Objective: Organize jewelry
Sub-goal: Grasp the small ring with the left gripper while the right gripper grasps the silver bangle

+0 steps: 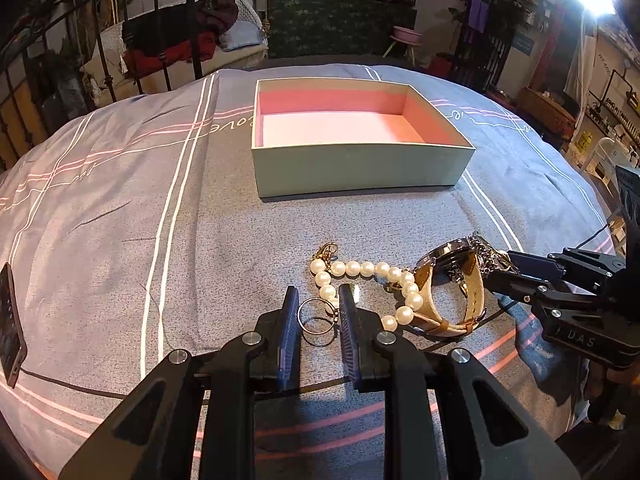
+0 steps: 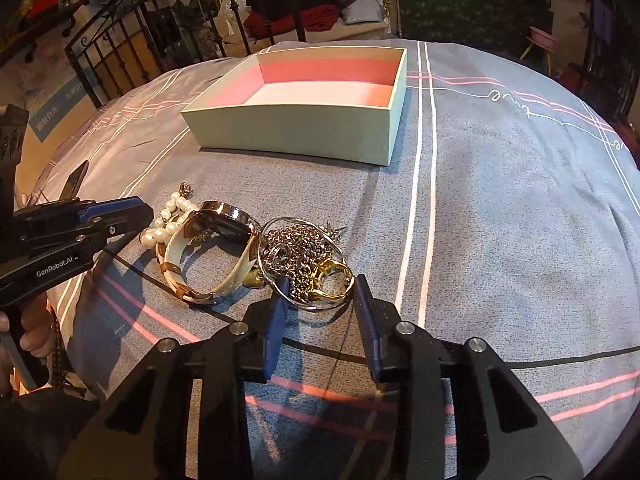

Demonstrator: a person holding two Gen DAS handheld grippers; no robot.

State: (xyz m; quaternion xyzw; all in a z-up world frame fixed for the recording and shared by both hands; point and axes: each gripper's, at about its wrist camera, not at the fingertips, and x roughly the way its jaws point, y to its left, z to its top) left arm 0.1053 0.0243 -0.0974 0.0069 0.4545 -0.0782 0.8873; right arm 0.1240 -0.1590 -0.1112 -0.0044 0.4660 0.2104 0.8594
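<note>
Now the jewelry lies in 1 heap on the bed, in front of the empty box (image 1: 360,168): a pearl strand (image 1: 360,269), a watch (image 1: 452,280) on a pale strap, a ring (image 1: 318,321), and beside them a chain (image 2: 296,252) tangled with a bangle (image 2: 280,222) and a gold ring (image 2: 332,276). Likely all light; the chain will sag and snag, the pearls roll, the bangle is stiff and slick. The watch is best taken by its strap. The left gripper (image 1: 319,322) has its jaws narrowly apart around the ring, pads seemingly not yet pressing. The right gripper (image 2: 322,296) has its jaws partly open astride the bangle's near edge, nothing gripped. A phone (image 1: 10,324) lies off to the left.
</note>
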